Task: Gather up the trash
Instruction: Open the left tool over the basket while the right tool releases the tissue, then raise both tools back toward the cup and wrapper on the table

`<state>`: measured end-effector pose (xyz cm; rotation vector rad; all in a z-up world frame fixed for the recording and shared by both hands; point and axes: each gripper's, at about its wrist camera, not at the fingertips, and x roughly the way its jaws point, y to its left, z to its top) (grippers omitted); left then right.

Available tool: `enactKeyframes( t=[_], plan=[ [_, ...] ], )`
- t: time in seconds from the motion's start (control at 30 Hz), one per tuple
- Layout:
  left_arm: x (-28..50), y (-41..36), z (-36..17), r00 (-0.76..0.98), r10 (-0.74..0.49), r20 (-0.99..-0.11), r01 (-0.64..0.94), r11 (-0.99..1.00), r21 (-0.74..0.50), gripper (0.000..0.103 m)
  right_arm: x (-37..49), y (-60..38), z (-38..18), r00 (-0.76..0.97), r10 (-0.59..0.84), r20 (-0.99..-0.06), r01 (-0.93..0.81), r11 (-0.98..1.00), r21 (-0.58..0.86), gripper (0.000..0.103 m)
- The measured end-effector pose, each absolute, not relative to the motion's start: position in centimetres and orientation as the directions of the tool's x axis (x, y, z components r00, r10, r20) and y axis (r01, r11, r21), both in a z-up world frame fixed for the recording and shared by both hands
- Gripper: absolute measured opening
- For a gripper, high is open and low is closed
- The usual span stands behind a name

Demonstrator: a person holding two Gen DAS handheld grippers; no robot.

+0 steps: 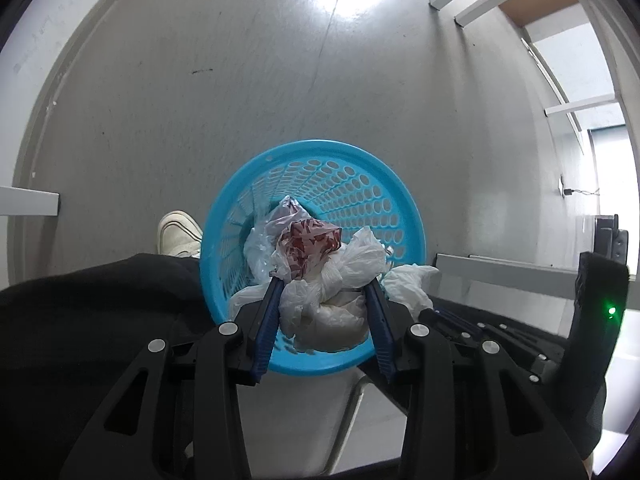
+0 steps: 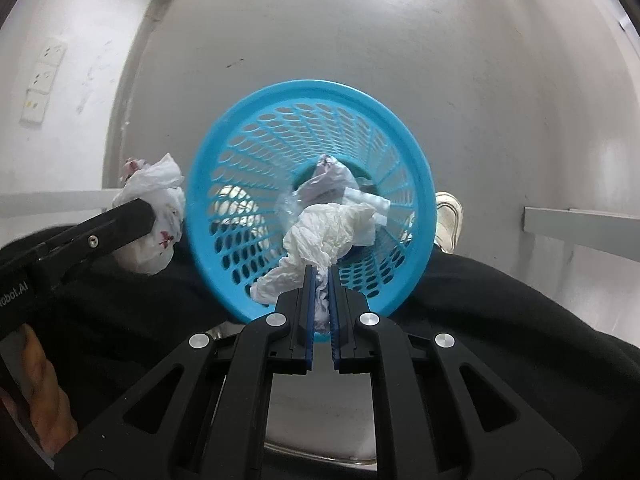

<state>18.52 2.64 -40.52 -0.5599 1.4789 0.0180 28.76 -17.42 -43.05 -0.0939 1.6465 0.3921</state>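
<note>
Knotted bag of trash (image 1: 320, 280): we clamp it in our left gripper (image 1: 325, 280) above the blue basket (image 1: 240, 184). Crumpled tissue (image 2: 332, 232): pinched in our nearly shut right gripper (image 2: 320, 270), over the basket mouth. Both grippers point steeply down.

gripper frames: black plastic linkages with round silver pivot screws
pads (image 2: 309, 308): blue, ribbed
clothing (image 1: 92, 300): black fabric
shoe (image 1: 179, 233): white sneaker

Glossy perforated plastic basket (image 2: 224, 152); crinkled paper tissue (image 2: 328, 232).
</note>
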Motion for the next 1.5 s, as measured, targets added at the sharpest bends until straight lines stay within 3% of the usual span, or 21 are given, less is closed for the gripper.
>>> enactKeyframes(
  t=[0.2,0.23,0.27,0.3,0.37,0.8,0.97,1.37,1.5],
  plan=[
    [19.3,2.8,-40.9,0.131,-0.364,-0.922,-0.349,0.853,-0.387,0.042,29.6,-17.1,-43.7,-0.112,0.189,-0.976,-0.281,0.936,0.214,0.01],
    [19.3,2.8,-41.2,0.128,-0.384,-0.915,-0.35,0.846,-0.404,0.047,29.7,-17.2,-43.9,-0.11,0.197,-0.974,-0.277,0.935,0.22,0.013],
    [19.3,2.8,-41.4,0.128,-0.398,-0.909,-0.351,0.839,-0.416,0.052,29.7,-17.3,-43.9,-0.107,0.2,-0.974,-0.272,0.936,0.223,0.025],
    [19.2,3.0,-41.3,0.142,-0.392,-0.909,-0.359,0.835,-0.417,0.066,29.7,-17.4,-43.8,-0.104,0.201,-0.974,-0.269,0.937,0.222,0.036],
    [19.0,3.5,-40.5,0.191,-0.356,-0.915,-0.37,0.837,-0.403,0.069,29.8,-17.4,-43.7,-0.1,0.203,-0.974,-0.268,0.937,0.223,0.041],
    [17.5,3.3,-37.6,0.193,-0.257,-0.947,-0.353,0.882,-0.312,0.067,27.5,-18.0,-38.6,0.021,0.211,-0.977,-0.332,0.924,0.192,0.042],
    [15.2,2.8,-34.3,0.251,-0.236,-0.939,-0.281,0.91,-0.304,0.068,25.4,-18.4,-34.9,0.091,0.237,-0.967,-0.392,0.902,0.184,0.05],
    [8.8,1.5,-27.6,0.383,-0.153,-0.911,-0.146,0.964,-0.223,0.078,19.5,-20.2,-28.0,0.21,0.276,-0.938,-0.464,0.872,0.153,0.064],
    [6.9,1.2,-25.1,0.44,-0.139,-0.887,-0.114,0.971,-0.208,0.086,17.5,-20.9,-25.2,0.26,0.295,-0.919,-0.481,0.865,0.141,0.067]
  ],
)
